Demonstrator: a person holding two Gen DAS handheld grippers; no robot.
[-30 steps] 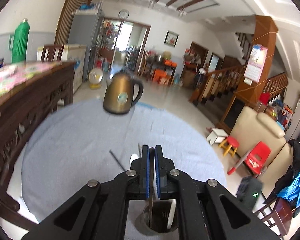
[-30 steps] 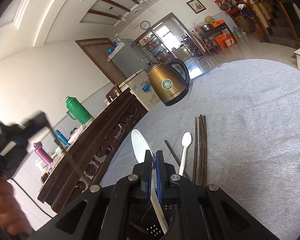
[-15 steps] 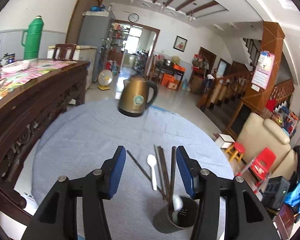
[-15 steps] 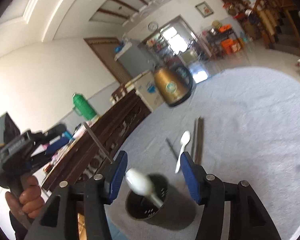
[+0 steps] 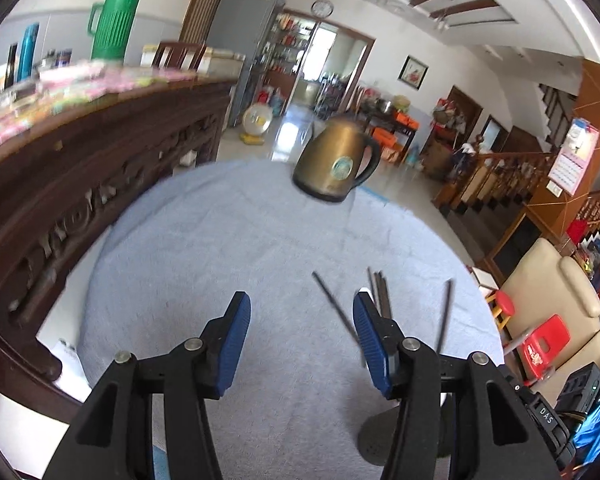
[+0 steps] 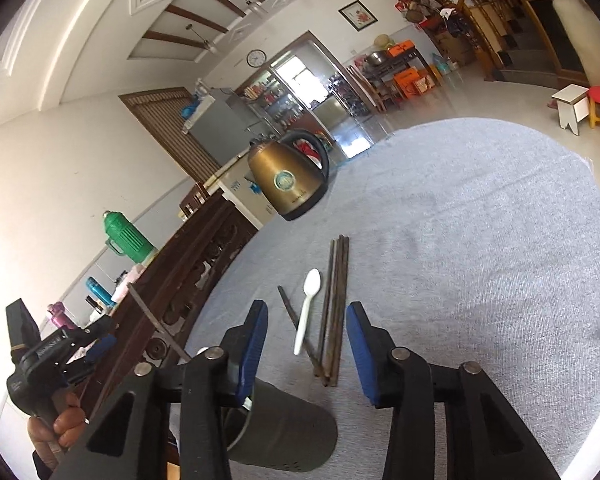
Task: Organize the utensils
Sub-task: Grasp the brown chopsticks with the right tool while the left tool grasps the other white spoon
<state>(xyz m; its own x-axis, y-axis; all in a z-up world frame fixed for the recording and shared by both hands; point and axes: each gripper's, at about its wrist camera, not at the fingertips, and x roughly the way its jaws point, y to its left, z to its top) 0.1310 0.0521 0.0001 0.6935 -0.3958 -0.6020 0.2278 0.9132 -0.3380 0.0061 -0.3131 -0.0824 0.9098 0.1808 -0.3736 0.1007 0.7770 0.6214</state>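
Left gripper (image 5: pixel 300 340): jaws spread, blue pads apart, nothing between them; it hangs over bare grey tablecloth (image 5: pixel 240 248). Right gripper (image 6: pixel 306 344): jaws apart and closing, pads touching nothing; through the gap the loose utensils show lying on the cloth.

Landmark: dark perforated utensil holder (image 6: pixel 284 432), standing on the cloth just below the right gripper's left finger. In the left wrist view only its base (image 5: pixel 380 440) shows, behind the left gripper's right finger; a chopstick (image 5: pixel 444 312) leans out of it there.

Just beyond the holder: white plastic spoon (image 6: pixel 307 308), bowl pointing away. Right of the spoon, a bundle of dark chopsticks (image 6: pixel 334 304) lying side by side. Left of the spoon, a single chopstick (image 6: pixel 296 326) lying aslant, its end crossing under the spoon handle.

Far beyond the holder, near the cloth's far edge: brass-coloured electric kettle (image 6: pixel 288 184).

Person's hand (image 6: pixel 56 432) grips the left gripper's handle, left of the holder.
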